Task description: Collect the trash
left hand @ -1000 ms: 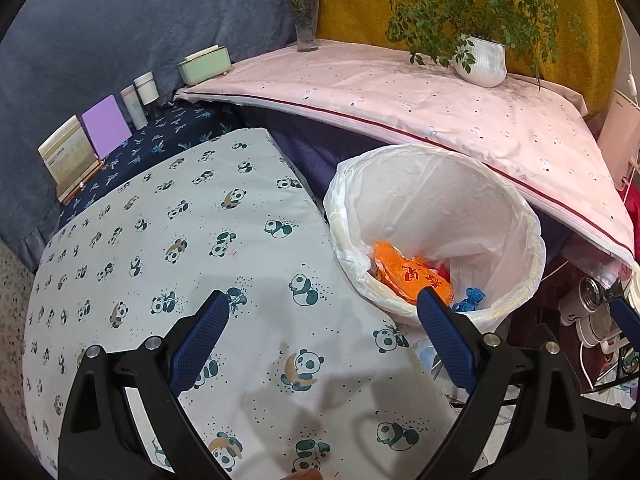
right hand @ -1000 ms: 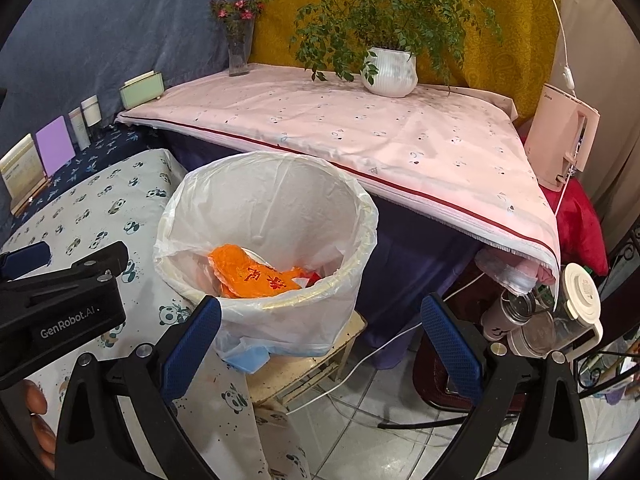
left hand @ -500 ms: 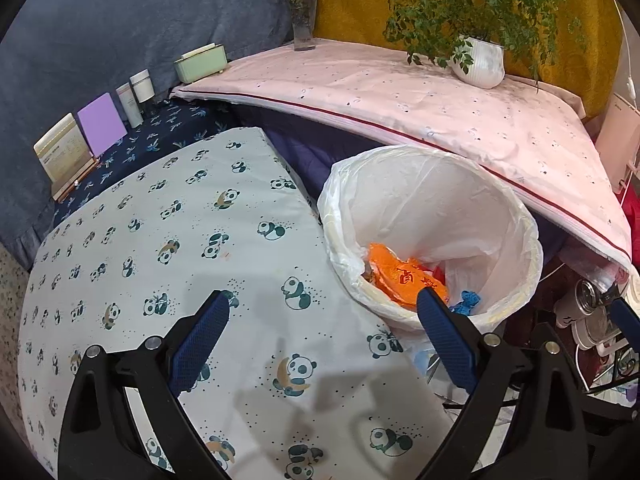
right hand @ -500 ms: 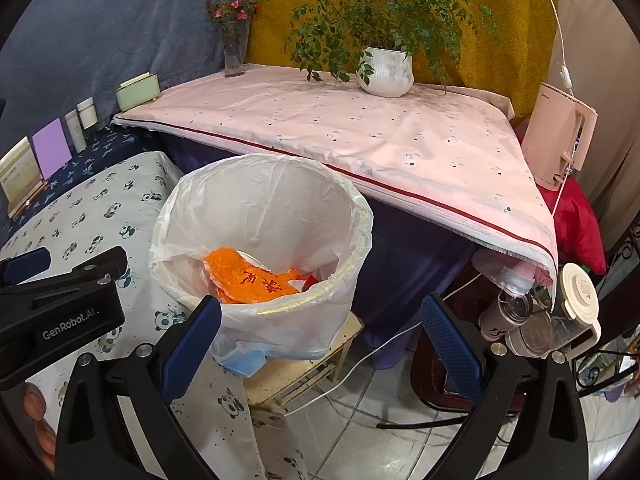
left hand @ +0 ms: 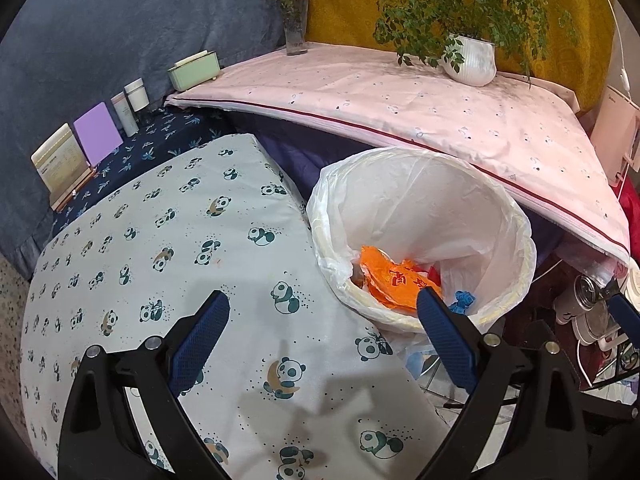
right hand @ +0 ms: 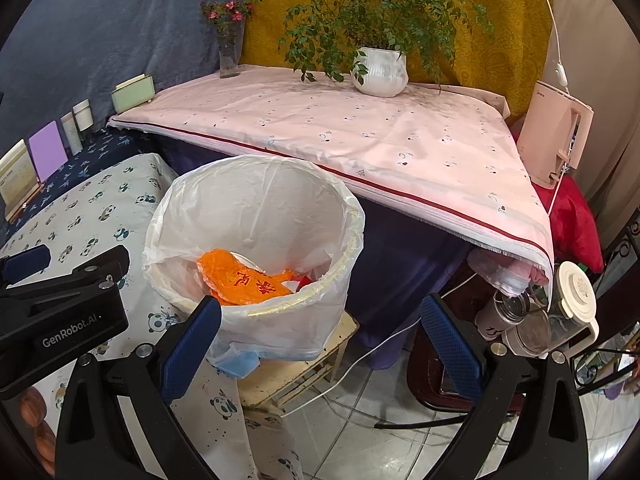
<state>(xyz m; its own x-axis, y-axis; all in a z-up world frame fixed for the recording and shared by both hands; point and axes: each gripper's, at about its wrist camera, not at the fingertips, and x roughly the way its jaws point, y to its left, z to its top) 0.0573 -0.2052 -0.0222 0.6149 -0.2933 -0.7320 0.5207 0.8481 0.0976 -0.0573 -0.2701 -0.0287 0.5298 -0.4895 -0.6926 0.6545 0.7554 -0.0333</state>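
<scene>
A trash bin lined with a white bag stands beside the panda-print table; it also shows in the right wrist view. Inside lie an orange wrapper and a small blue scrap. My left gripper is open and empty above the table's right edge, near the bin. My right gripper is open and empty in front of the bin. The left gripper's body shows at the left of the right wrist view.
A pink-covered table stands behind the bin with a potted plant and a flower vase. A green box, jars and cards line the back left. A pink kettle, bottles and cables sit on the right.
Both grippers have drifted slightly back and left; the bin sits a little lower and more to the right in the views. Both stay open and empty.
</scene>
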